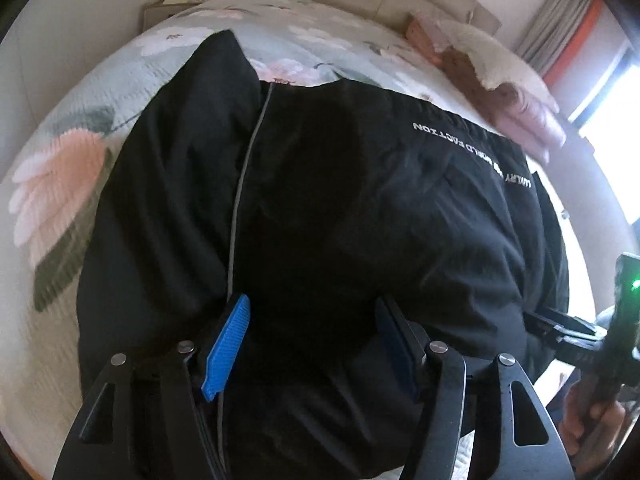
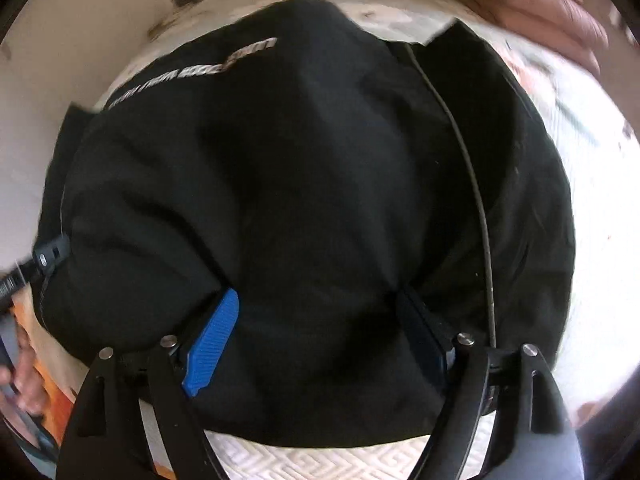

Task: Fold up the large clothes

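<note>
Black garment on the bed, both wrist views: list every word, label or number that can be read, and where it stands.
"LUXURY ... WORLD FACTION", white print, upside down, along an edge of the black fabric garment, left wrist view; the word after LUXURY is unclear.
The same white print in the right wrist view: too blurred to read.
Nothing else readable in either view.

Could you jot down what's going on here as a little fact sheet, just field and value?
garment: black jacket, white lettering, lying bunched on the bed
surface: floral bedspread
left gripper: open, fingers over the black fabric
right gripper: open, fingers over the black fabric
beyond the jacket: pink bedding near the headboard
fold: not yet neat
</note>
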A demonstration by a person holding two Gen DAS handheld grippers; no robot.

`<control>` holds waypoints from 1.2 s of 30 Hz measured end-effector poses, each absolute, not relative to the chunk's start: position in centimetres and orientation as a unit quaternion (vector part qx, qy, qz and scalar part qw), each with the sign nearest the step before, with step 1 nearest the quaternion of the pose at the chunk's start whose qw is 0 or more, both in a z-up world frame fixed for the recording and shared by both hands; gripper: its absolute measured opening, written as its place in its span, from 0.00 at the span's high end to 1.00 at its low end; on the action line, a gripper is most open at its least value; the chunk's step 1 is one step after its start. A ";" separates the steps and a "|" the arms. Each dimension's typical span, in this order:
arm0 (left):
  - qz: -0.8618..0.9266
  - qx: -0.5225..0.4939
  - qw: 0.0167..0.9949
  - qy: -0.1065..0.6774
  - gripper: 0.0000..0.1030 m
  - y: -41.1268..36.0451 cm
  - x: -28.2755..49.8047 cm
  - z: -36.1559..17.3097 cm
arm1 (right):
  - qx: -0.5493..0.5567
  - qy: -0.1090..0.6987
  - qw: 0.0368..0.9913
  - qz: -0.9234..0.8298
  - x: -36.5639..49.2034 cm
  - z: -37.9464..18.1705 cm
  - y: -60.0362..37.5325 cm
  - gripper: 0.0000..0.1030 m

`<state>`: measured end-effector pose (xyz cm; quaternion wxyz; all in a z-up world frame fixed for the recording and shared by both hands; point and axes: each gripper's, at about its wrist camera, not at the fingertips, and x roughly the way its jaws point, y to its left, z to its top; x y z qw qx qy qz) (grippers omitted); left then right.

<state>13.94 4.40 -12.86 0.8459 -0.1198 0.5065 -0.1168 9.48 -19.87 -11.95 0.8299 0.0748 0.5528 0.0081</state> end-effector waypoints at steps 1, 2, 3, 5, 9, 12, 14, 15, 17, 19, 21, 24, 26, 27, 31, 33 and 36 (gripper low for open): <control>-0.114 -0.115 0.844 0.511 0.35 4.4 13.7 -12.2 | 0.080 0.557 0.827 0.005 9.6 -11.6 -19.9 0.20; -0.107 -0.107 0.845 0.513 0.35 4.3 13.4 -11.4 | 0.083 0.559 0.825 0.004 9.6 -11.3 -19.9 0.20; -0.100 -0.101 0.847 0.512 0.35 4.3 12.9 -10.7 | 0.088 0.560 0.824 0.005 9.4 -10.8 -20.0 0.20; -0.094 -0.083 0.860 0.494 0.35 3.8 11.4 -8.8 | 0.109 0.547 0.830 0.010 8.3 -9.1 -20.3 0.20; -0.088 -0.027 0.893 0.440 0.35 2.7 7.3 -4.0 | 0.139 0.522 0.841 0.032 5.3 -5.4 -20.3 0.20; -0.084 -0.009 0.906 0.415 0.35 2.5 5.1 -0.3 | 0.138 0.507 0.850 0.036 3.3 -2.1 -20.2 0.20; -0.081 -0.006 0.916 0.393 0.35 2.7 3.6 2.2 | 0.132 0.484 0.864 0.037 1.8 0.7 -19.4 0.20; -0.078 -0.003 0.921 0.381 0.35 2.8 2.6 3.6 | 0.130 0.477 0.868 0.038 1.5 1.4 -19.4 0.20; -0.072 0.001 0.930 0.360 0.35 3.1 0.8 6.0 | 0.119 0.456 0.881 0.040 -0.4 4.0 -18.6 0.20; -0.067 0.006 0.938 0.341 0.35 3.2 -1.1 7.8 | 0.102 0.433 0.895 0.034 -1.3 6.3 -17.2 0.19; -0.054 0.013 0.943 0.328 0.32 3.2 -2.3 9.2 | 0.090 0.409 0.907 0.032 -2.9 8.5 -16.1 0.17; -0.051 0.011 0.948 0.313 0.31 3.3 -3.8 11.0 | 0.072 0.378 0.923 0.021 -4.7 11.2 -14.3 0.12; -0.052 0.005 0.950 0.307 0.30 3.5 -4.6 11.9 | 0.059 0.364 0.929 0.018 -5.5 12.2 -13.5 0.11; -0.054 0.002 0.951 0.303 0.30 3.5 -5.0 12.2 | 0.052 0.359 0.932 0.013 -5.7 12.5 -13.1 0.11; -0.065 -0.014 0.955 0.290 0.29 3.7 -6.0 12.8 | 0.022 0.338 0.941 -0.001 -7.0 13.5 -11.6 0.11; -0.067 -0.016 0.955 0.287 0.29 3.6 -6.4 12.9 | 0.016 0.334 0.943 -0.001 -7.3 13.6 -11.2 0.11; -0.065 -0.014 0.955 0.288 0.29 3.2 -6.5 12.5 | 0.014 0.333 0.943 0.001 -7.3 13.5 -11.0 0.11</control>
